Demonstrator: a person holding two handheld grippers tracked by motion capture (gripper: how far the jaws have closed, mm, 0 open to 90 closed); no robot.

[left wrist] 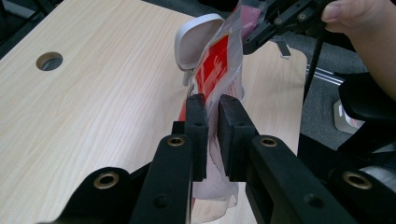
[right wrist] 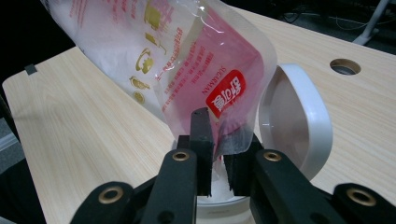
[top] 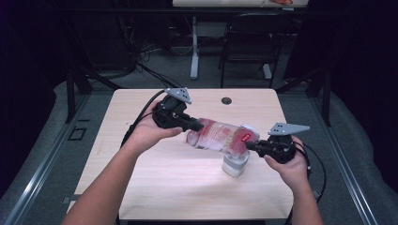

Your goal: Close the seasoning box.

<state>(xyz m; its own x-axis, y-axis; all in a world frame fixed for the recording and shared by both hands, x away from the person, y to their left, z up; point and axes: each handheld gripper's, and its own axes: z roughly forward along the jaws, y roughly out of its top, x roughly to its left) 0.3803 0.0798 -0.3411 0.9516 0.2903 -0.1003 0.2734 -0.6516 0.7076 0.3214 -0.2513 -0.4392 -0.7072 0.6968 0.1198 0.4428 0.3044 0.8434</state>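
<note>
Holding one bag [top: 220,136] between two grippers: your left gripper [top: 196,125] clamps its 9 o'clock end, right gripper [top: 249,146] its 3 o'clock end, jaws closed, above one white container [top: 234,165] on the bench [top: 141,140].

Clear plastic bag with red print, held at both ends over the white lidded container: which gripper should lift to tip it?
Probably left. The left gripper clamps the clear red-printed plastic bag at its far end; the right gripper pins the corner directly over the white open-lidded container, so it should stay.
</note>
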